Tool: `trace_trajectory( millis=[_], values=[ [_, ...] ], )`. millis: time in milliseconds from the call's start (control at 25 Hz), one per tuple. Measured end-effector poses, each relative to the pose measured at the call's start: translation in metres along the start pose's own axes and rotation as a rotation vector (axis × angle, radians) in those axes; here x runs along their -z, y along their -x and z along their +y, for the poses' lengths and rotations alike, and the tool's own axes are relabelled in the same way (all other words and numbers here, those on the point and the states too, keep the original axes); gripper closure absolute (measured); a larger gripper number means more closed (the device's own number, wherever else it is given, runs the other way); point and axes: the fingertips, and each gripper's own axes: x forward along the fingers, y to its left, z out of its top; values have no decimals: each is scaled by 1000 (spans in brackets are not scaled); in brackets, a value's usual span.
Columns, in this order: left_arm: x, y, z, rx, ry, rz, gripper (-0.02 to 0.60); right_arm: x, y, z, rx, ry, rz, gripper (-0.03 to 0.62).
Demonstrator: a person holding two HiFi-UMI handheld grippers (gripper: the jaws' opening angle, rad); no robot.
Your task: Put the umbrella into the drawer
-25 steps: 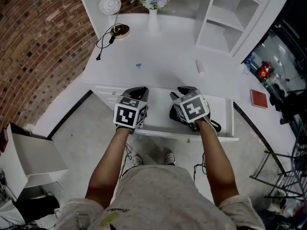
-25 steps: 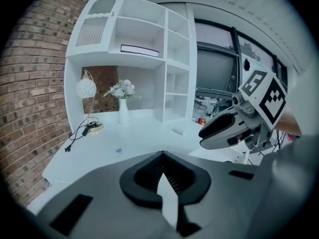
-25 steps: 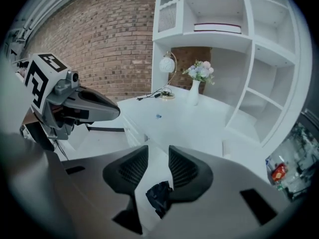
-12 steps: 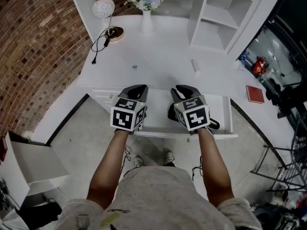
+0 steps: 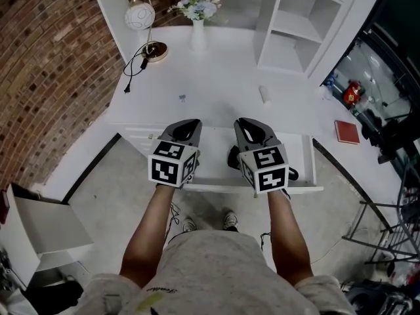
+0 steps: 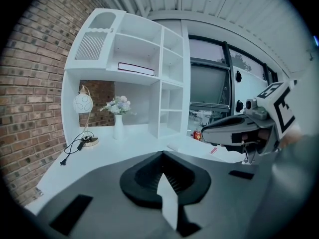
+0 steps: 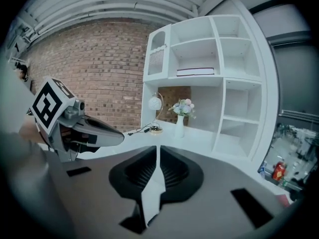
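Note:
The black folded umbrella (image 5: 231, 157) lies in the open white drawer (image 5: 309, 157); its handle end (image 5: 292, 173) pokes out past my right hand. My right gripper (image 5: 248, 125) hovers above it, apart from it. Its jaws have just been closing and are almost together, with only a thin slit and nothing between them (image 7: 158, 153). My left gripper (image 5: 187, 125) hangs over the drawer's left part, shut and empty (image 6: 162, 156). Each gripper shows in the other's view: the right gripper (image 6: 234, 132) and the left gripper (image 7: 94, 128).
On the white desk top behind the drawer stand a globe lamp (image 5: 140, 15) with its cable (image 5: 134, 67), a vase of flowers (image 5: 197, 8), a small white cylinder (image 5: 264, 95) and a white shelf unit (image 5: 295, 28). A red book (image 5: 346, 132) lies at the right. Brick wall on the left.
Both grippers have risen from the drawer, the right one more, and its jaws have narrowed. The umbrella stays lying in the drawer.

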Motion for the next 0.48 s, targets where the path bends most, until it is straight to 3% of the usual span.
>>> trace_trajectory(
  millis=[240, 480],
  values=[
    [-2, 6, -1, -10, 12, -24, 584, -5, 5, -1, 11, -32, -74, 586],
    [-3, 14, 4, -45, -27, -60, 584, -11, 12, -5, 25, -32, -142, 591]
  ],
)
